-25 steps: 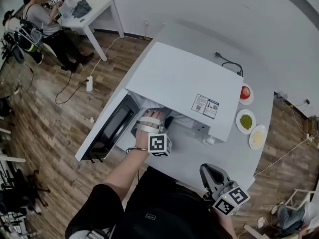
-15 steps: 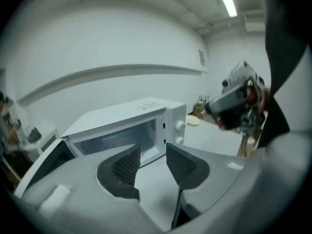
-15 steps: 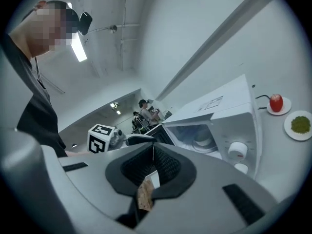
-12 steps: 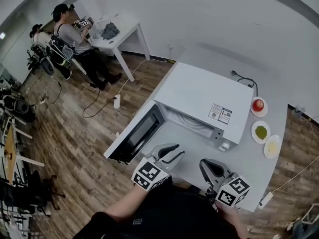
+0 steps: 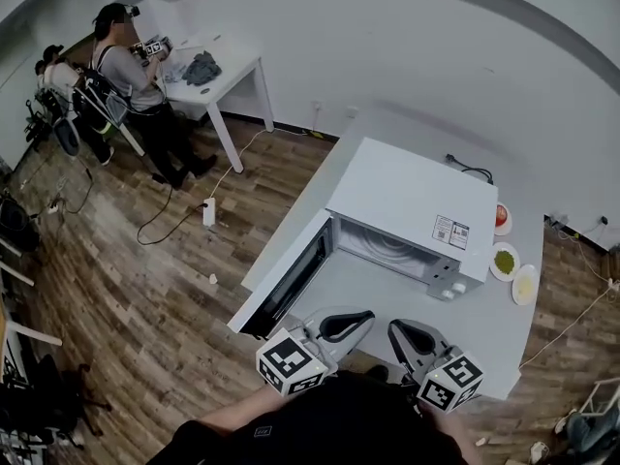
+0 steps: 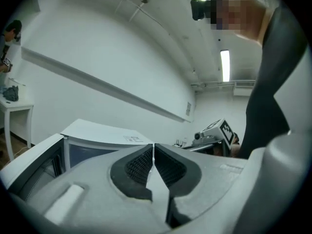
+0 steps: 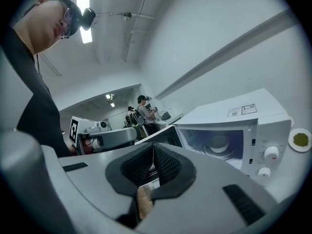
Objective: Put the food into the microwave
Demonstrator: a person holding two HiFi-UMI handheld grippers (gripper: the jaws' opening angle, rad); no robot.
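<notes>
Head view | microwave point(image 5: 412, 201) door point(image 5: 286, 281) open | left gripper point(image 5: 363, 318) jaws just closing, now together, nothing between | right gripper point(image 5: 397, 329) jaws together, empty | plates of food point(image 5: 493, 260) beside microwave

White walls point(image 5: 387, 46), wood-plank floor point(image 5: 126, 289), white side table point(image 5: 231, 68), ceiling strip light point(image 6: 224, 65)

The microwave point(image 5: 412, 206) hides part of the red food's plate point(image 5: 502, 217). The yellow food point(image 5: 524, 284) is too small to identify.

Head view looks steeply down on the microwave point(image 5: 412, 197) from well above. The left gripper view and right gripper view sit low and close, facing level, and catch that same microwave too.
</notes>
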